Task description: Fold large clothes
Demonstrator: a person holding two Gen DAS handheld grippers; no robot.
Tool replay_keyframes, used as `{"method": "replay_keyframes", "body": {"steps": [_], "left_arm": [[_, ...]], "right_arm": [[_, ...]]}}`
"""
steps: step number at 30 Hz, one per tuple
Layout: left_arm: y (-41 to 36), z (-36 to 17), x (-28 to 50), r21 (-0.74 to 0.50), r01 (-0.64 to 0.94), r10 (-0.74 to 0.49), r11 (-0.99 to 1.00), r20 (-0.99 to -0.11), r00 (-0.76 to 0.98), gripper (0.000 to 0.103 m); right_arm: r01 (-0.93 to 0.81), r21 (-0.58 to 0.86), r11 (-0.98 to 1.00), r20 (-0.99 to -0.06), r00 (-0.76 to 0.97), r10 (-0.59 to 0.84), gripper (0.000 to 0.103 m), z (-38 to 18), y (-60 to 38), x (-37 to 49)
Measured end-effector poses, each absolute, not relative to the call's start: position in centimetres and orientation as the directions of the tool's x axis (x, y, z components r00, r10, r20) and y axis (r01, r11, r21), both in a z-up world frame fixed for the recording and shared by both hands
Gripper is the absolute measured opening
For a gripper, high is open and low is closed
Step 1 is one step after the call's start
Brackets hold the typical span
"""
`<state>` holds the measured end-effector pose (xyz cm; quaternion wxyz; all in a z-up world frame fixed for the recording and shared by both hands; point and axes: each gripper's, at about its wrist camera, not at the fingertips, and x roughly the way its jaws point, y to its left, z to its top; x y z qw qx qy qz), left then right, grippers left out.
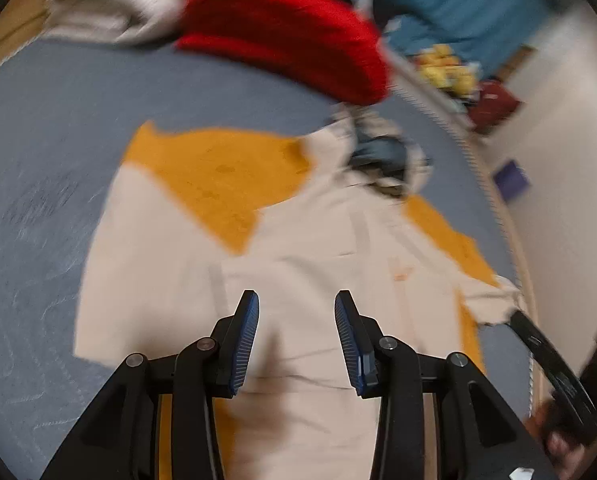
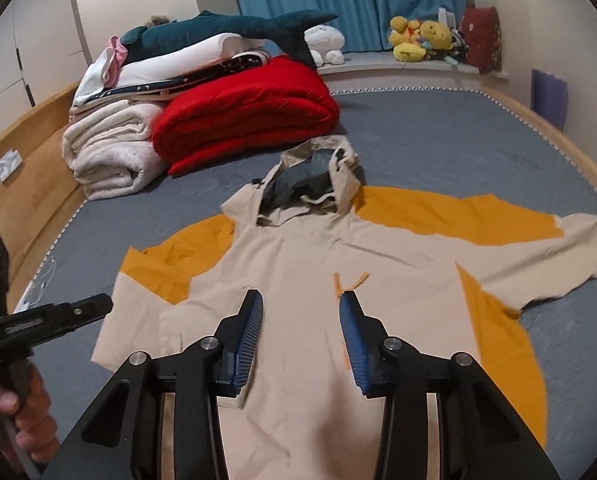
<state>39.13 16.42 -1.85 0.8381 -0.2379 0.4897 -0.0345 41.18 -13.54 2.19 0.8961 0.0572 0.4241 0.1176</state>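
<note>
1. Hoodie [image 2: 298, 264], beige with orange panels, lies spread flat on the grey bed [image 2: 478, 140], hood toward the folded red blanket [image 2: 246, 116].
2. My left tool [image 1: 296, 300] hovers over its body, fingers wide, gripping nothing.
3. My right tool [image 2: 301, 300] hangs above its chest, equally wide and empty.
4. White blankets [image 2: 110, 148] sit beside the red one.

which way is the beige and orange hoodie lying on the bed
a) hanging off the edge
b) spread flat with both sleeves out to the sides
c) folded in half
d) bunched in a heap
b: the hoodie lies flat on the grey bed, sleeves stretched left and right, hood at the far end.
</note>
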Motion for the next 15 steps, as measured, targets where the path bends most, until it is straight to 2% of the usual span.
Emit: {"method": "replay_keyframes", "body": {"steps": [5,6,7,8,15], "left_arm": [[18.6,-8.8,39.5,-0.481,-0.297,-0.391,0.825,-0.865,0.316,0.037],[18.5,-9.7,39.6,-0.493,-0.307,-0.409,0.814,-0.862,0.299,0.037],[18.5,-10.4,39.6,-0.502,-0.313,-0.424,0.807,-0.86,0.285,0.037],[18.3,-11.0,39.8,-0.508,-0.317,-0.438,0.801,-0.858,0.268,0.037],[17.7,-12.6,40.7,-0.512,-0.332,-0.451,0.793,-0.858,0.245,0.034]], "right_arm": [[-0.28,0.196,0.94,-0.755,0.569,0.327,0.044,0.9,-11.2,40.6],[-0.295,0.18,0.938,-0.76,0.564,0.323,0.049,0.7,-10.8,40.6],[-0.307,0.159,0.938,-0.766,0.561,0.314,0.059,0.5,-10.4,40.5],[-0.317,0.145,0.937,-0.769,0.56,0.308,0.063,0.3,-10.2,40.4],[-0.377,0.117,0.919,-0.779,0.538,0.321,0.064,-0.4,-8.9,40.2]]}}
